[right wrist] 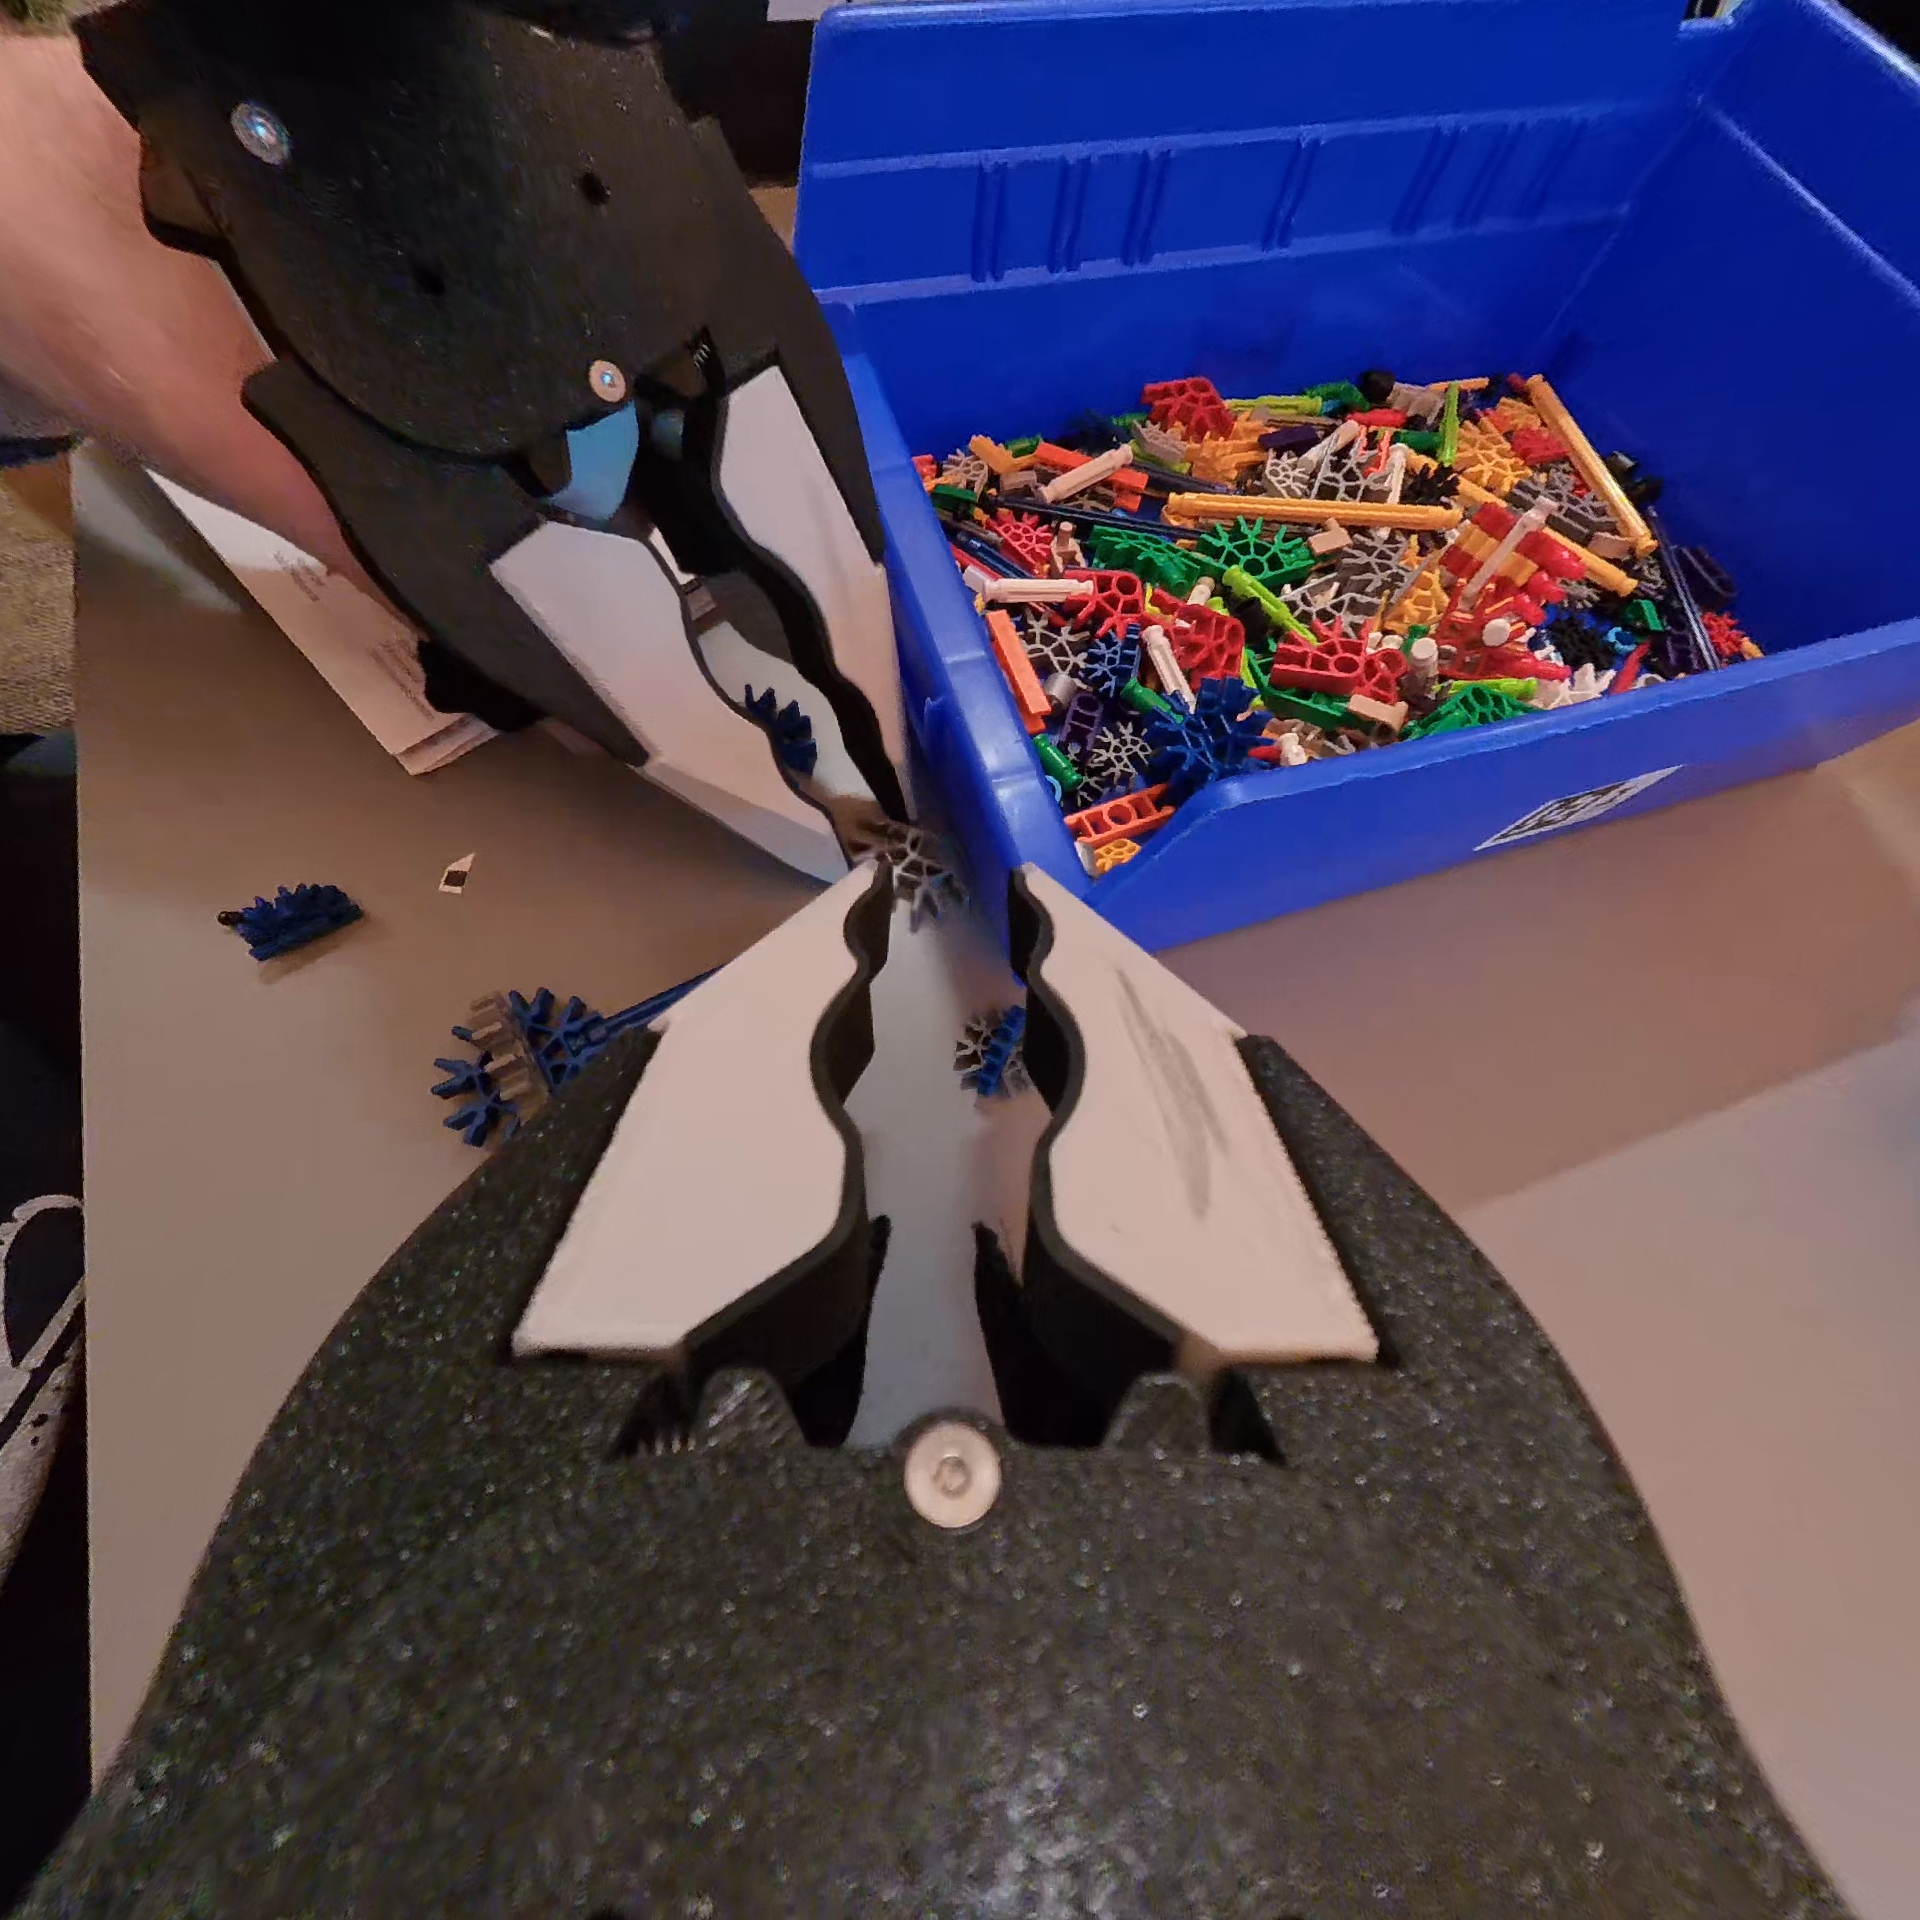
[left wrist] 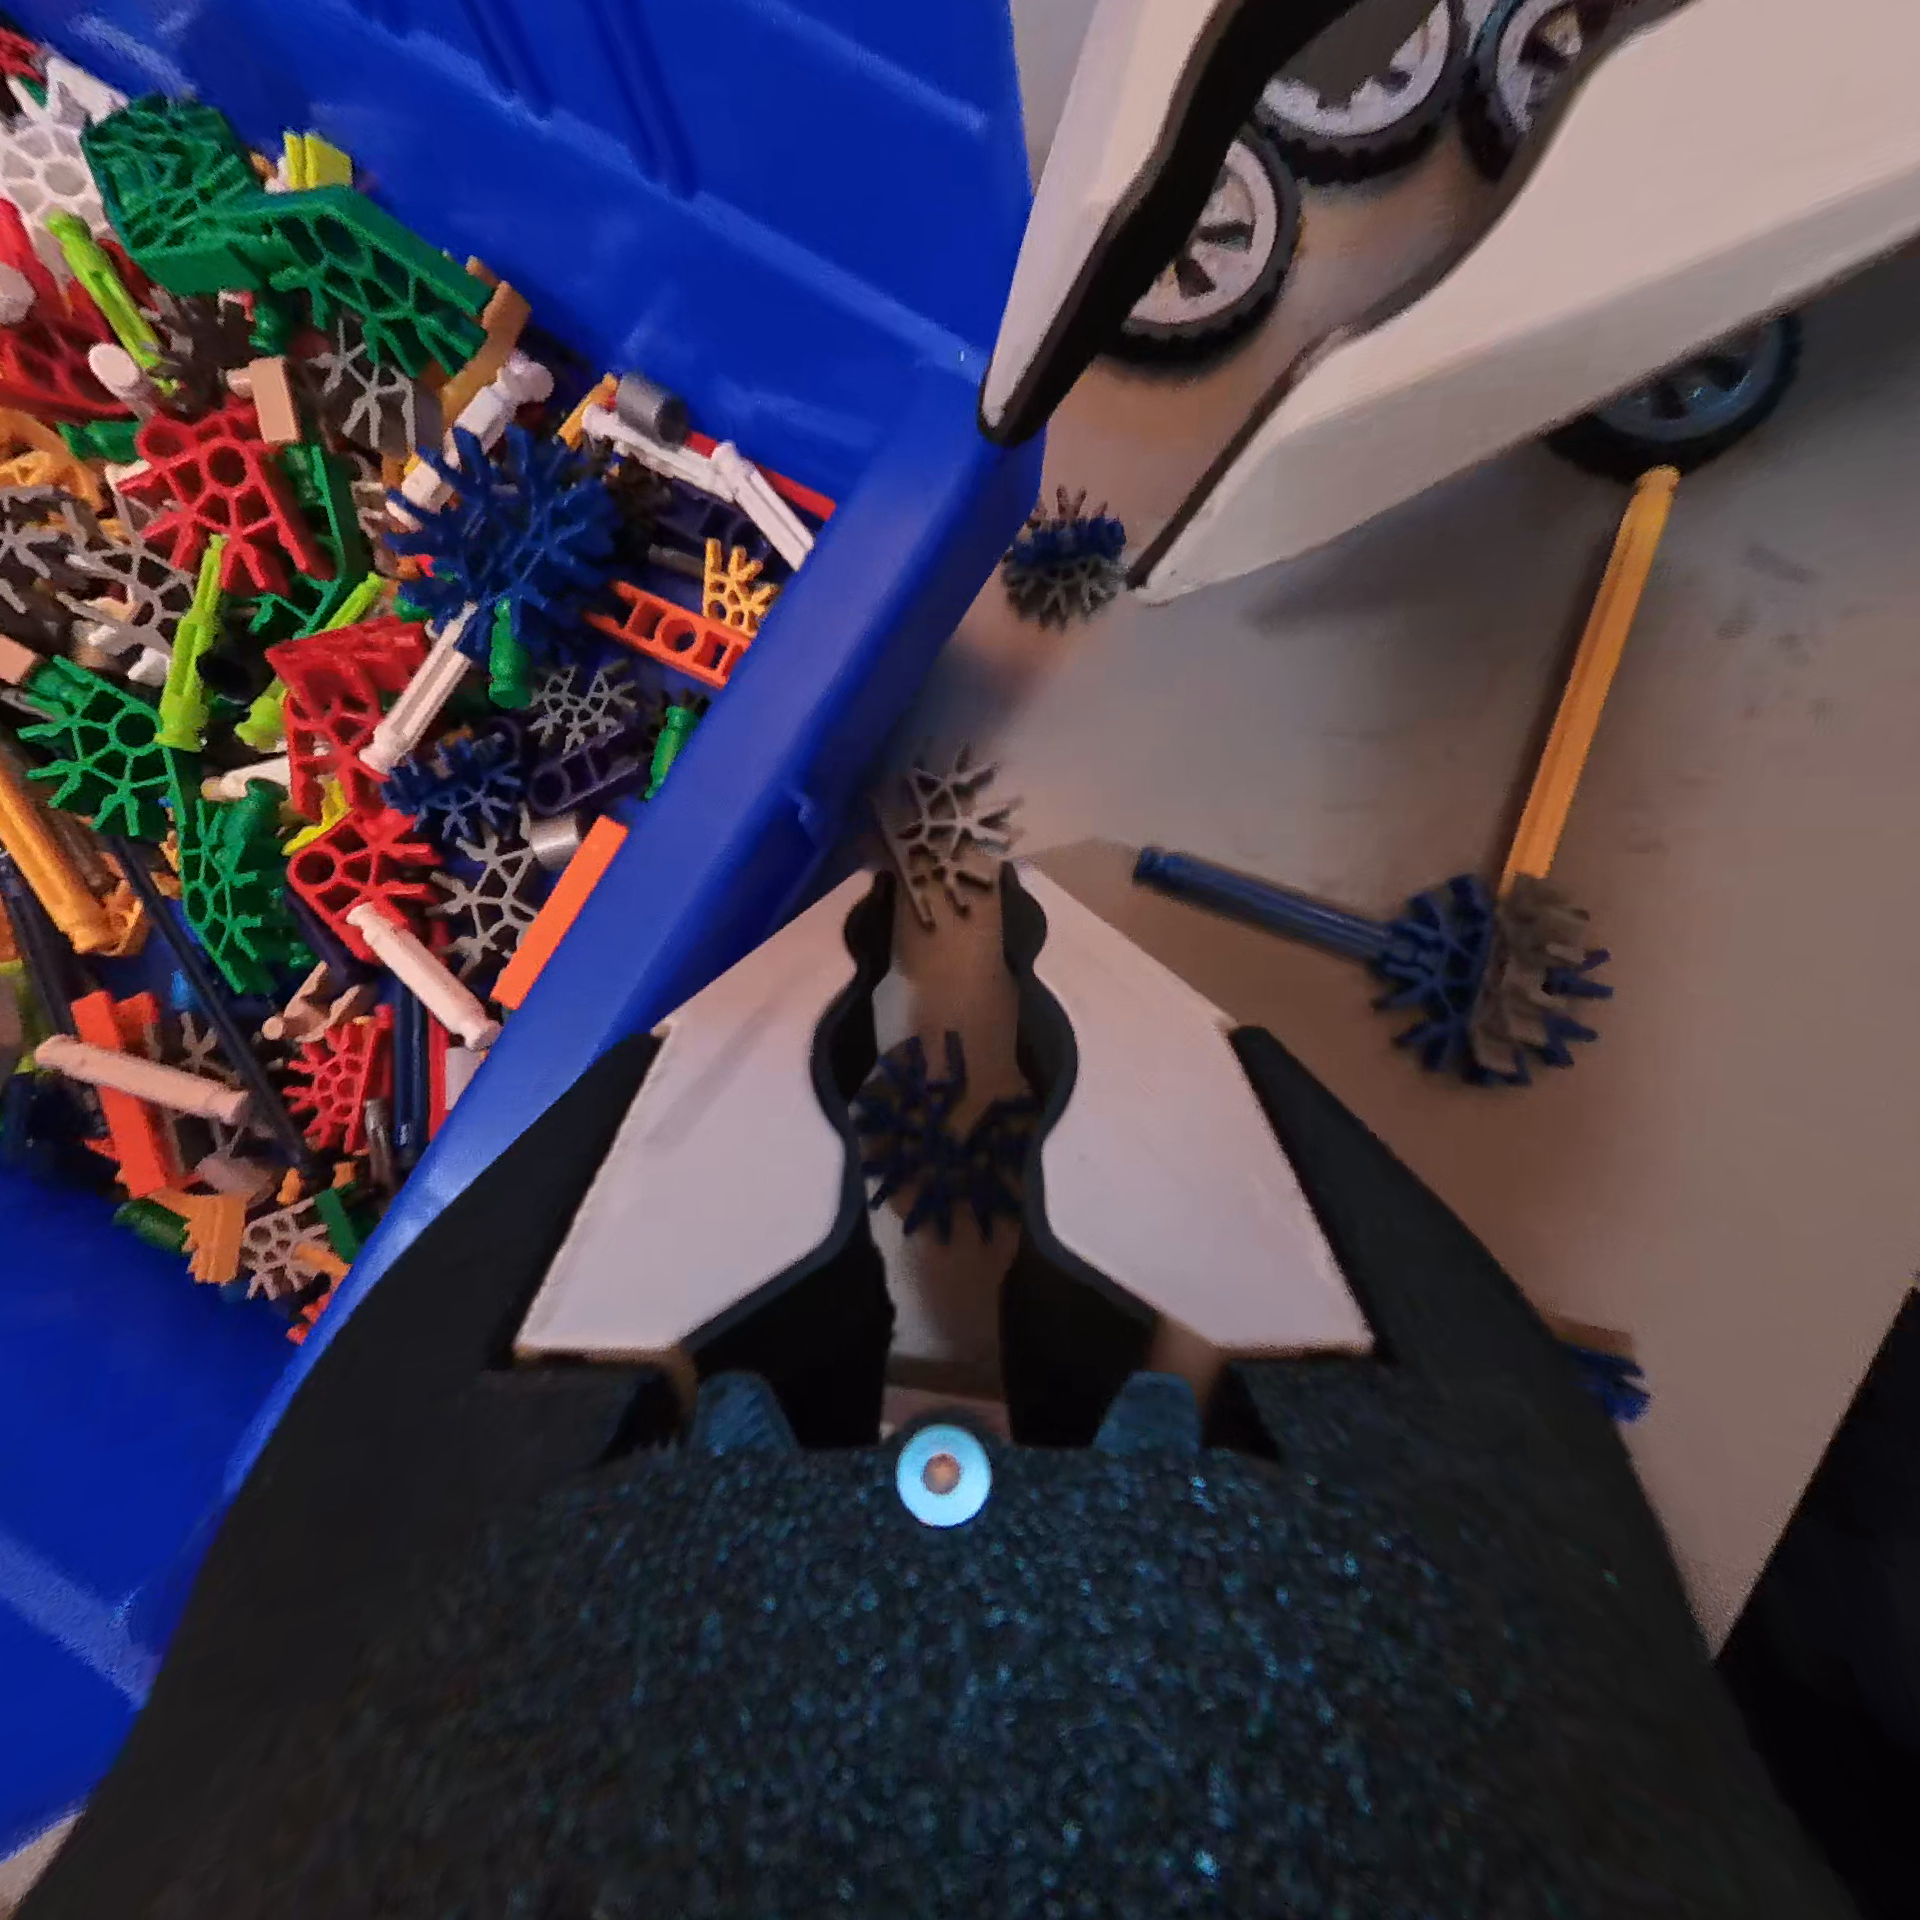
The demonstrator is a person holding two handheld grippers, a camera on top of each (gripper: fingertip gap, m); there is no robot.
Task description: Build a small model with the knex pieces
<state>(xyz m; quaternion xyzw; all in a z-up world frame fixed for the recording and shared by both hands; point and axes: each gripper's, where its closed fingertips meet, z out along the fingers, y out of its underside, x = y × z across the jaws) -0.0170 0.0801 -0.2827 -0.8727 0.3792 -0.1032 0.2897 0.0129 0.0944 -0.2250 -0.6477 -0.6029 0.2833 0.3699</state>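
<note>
Beside the corner of the blue bin (left wrist: 727, 208) (right wrist: 1351, 156), a grey connector (left wrist: 945, 831) (right wrist: 909, 862) is being pinched at the tips of the left gripper (left wrist: 948, 888) (right wrist: 883, 821), its jaws being held close together on the piece's lower edge. Farther back, in the hollow between the same fingers, a blue connector (left wrist: 935, 1132) (right wrist: 784, 727) is being seen; whether it is being gripped or is lying on the table (left wrist: 1351, 727) (right wrist: 1558, 1039) cannot be told. The left gripper is being held by a hand (right wrist: 104, 260).

The right gripper (left wrist: 1081, 499) (right wrist: 948, 883) is being held with its jaws apart, nothing being clamped between them. Its left fingertip (right wrist: 873, 883) is being held just beside the grey connector, and contact cannot be told. A blue-grey connector (left wrist: 1065, 561) (right wrist: 992, 1049) is lying on the table between its fingers.

Near the left gripper, a yellow rod (left wrist: 1590, 675) and a blue rod (left wrist: 1247, 894) are being joined by a cluster (left wrist: 1486, 966) (right wrist: 509, 1060) of blue and grey connectors on the table. Wheels (left wrist: 1216, 249) are being partly hidden behind the right gripper. A loose blue piece (right wrist: 296, 920) is lying apart on the table, and a white box (right wrist: 343, 623) is lying behind the left gripper. The bin is being filled by a heap of coloured pieces (left wrist: 312, 675) (right wrist: 1330, 582).
</note>
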